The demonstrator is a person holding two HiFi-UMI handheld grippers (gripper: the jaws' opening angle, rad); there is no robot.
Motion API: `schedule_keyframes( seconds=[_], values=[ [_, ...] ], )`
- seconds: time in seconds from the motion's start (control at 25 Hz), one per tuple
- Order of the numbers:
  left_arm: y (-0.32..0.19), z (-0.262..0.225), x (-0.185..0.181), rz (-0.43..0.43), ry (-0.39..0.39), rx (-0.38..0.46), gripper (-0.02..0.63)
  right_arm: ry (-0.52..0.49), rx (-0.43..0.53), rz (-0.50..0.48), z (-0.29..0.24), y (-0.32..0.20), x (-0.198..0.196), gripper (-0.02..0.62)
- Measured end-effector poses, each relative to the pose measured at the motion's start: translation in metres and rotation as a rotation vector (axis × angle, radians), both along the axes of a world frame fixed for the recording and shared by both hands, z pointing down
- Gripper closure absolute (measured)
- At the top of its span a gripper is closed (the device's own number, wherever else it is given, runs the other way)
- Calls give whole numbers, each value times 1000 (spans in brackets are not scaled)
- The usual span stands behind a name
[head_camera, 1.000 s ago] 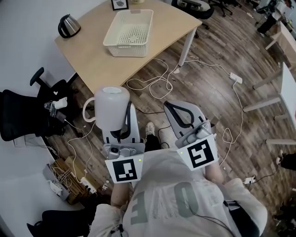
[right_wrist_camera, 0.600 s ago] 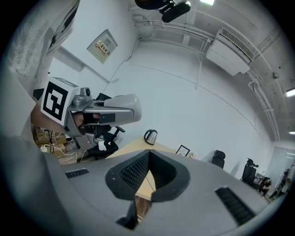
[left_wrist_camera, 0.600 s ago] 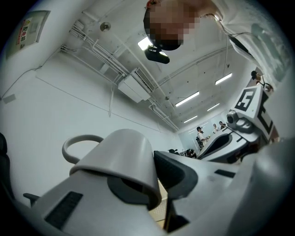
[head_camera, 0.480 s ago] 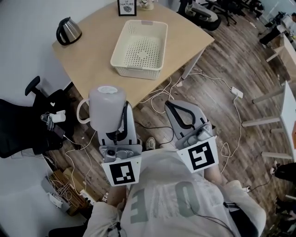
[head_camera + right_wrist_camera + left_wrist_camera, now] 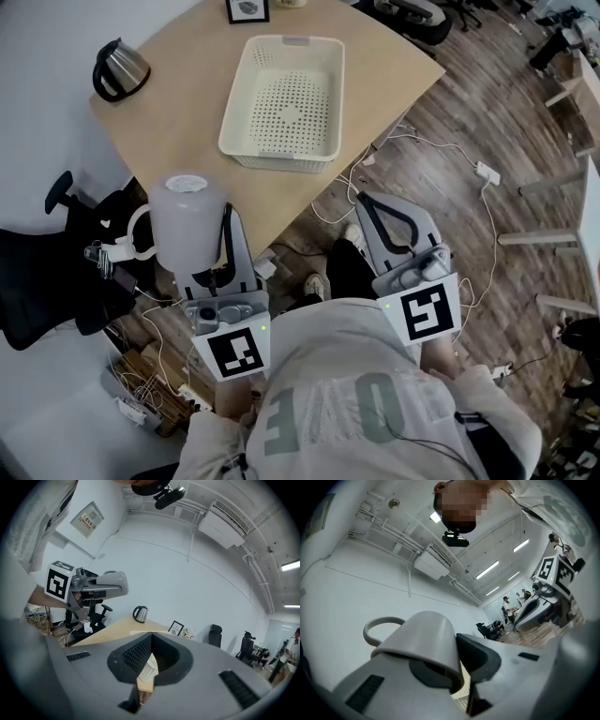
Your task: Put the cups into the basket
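A cream perforated basket [image 5: 286, 98] stands on the wooden table [image 5: 178, 122], past both grippers; nothing shows inside it. My left gripper [image 5: 208, 255] is shut on a white cup [image 5: 186, 217] with its handle [image 5: 132, 236] pointing left, held over the floor short of the table's near edge. In the left gripper view the cup [image 5: 423, 639] sits clamped between the jaws of the left gripper [image 5: 459, 670]. My right gripper [image 5: 382, 208] hangs over the floor to the right, shut with nothing in it. In the right gripper view the basket [image 5: 149, 666] peeks through the notch of the right gripper [image 5: 149, 663].
A steel kettle [image 5: 118, 67] and a picture frame [image 5: 247, 9] stand at the back of the table. A black office chair [image 5: 42, 277] is at the left. Cables [image 5: 427, 150] and a power strip [image 5: 488, 173] lie on the wood floor. More chairs stand far back.
The view has moved closer to the table, so the basket sits nearer and more central. The left gripper, still holding the cup, has shifted left; the right gripper has shifted slightly right.
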State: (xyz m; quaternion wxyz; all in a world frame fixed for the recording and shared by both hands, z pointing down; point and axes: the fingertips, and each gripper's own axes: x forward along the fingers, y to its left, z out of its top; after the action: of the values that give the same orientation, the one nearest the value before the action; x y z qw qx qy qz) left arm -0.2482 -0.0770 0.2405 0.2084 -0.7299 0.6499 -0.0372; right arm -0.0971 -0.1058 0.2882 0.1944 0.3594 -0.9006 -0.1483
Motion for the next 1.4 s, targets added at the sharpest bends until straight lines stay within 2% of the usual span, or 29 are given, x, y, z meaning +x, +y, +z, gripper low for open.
schedule_keyframes(
  seconds=[0.12, 0.28, 0.56, 0.8, 0.96, 1.12, 1.24, 1.32, 1.4],
  values=[
    [-22, -2, -7, -22, 30, 6, 557, -19, -2, 24, -2, -28, 1, 600],
    [-55, -4, -1, -35, 55, -10, 557, -9, 4, -8, -9, -64, -3, 600],
    [-115, -20, 12, -59, 29, -44, 557, -75, -9, -87, -28, -125, -15, 600],
    [-161, -14, 23, -137, -112, -109, 557, -134, -55, -180, -27, -169, -17, 600],
    [-211, -32, 43, -129, -208, -155, 557, -122, -51, -232, -25, -201, -11, 600],
    [-251, -27, 53, -114, -344, -262, 557, -141, -46, -258, -23, -233, 3, 600],
    [-270, -26, 62, -88, -355, -330, 557, -157, -24, -262, -19, -255, 15, 600],
    [-279, -16, 66, -76, -354, -401, 557, -191, -41, -249, -15, -268, 21, 600],
    [-286, 1, 67, -65, -397, -487, 557, -225, -71, -248, -12, -274, 23, 600]
  ],
)
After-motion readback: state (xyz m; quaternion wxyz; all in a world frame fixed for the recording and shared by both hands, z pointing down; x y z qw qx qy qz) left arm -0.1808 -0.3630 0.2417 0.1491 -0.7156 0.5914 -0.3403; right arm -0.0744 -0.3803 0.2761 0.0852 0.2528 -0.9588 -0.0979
